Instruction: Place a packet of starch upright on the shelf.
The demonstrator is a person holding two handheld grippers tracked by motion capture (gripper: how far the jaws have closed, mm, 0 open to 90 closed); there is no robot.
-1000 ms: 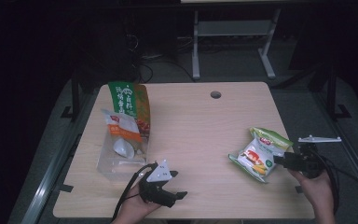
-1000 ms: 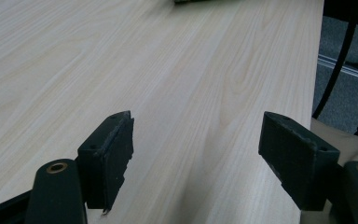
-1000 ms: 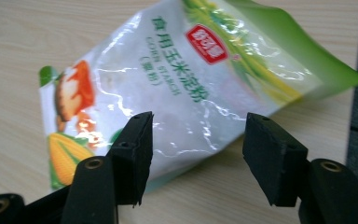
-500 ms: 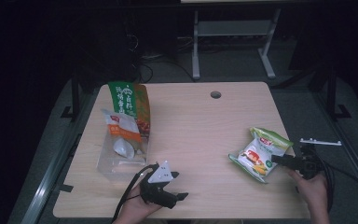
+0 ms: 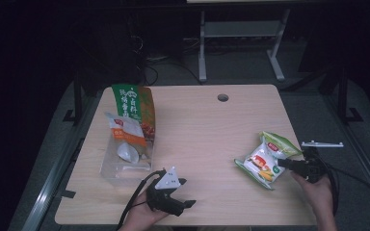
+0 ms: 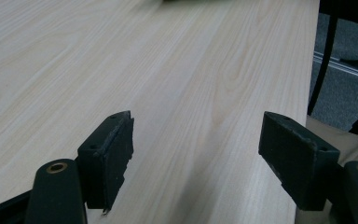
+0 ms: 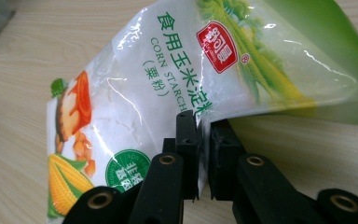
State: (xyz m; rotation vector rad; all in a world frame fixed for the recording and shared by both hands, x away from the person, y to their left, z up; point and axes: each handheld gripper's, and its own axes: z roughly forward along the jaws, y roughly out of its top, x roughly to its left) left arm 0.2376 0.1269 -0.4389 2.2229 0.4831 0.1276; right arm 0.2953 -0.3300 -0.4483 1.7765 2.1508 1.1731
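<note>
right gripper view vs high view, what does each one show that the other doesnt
The right gripper view alone gives the close detail: the right gripper with its jaws just closed, pinching the edge of the starch bag, and the words CORN STARCH on it.

The high view alone gives the layout: the left gripper near the front edge, a green bag and a clear bag at the left, a round hole near the table's far edge, and the floor beyond.

Both show the starch bag, the right gripper at its edge, and the table.

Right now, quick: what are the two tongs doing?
Left tongs: open, nothing between them, over bare table.
Right tongs: just closed, pinching the edge of the corn starch bag.
</note>
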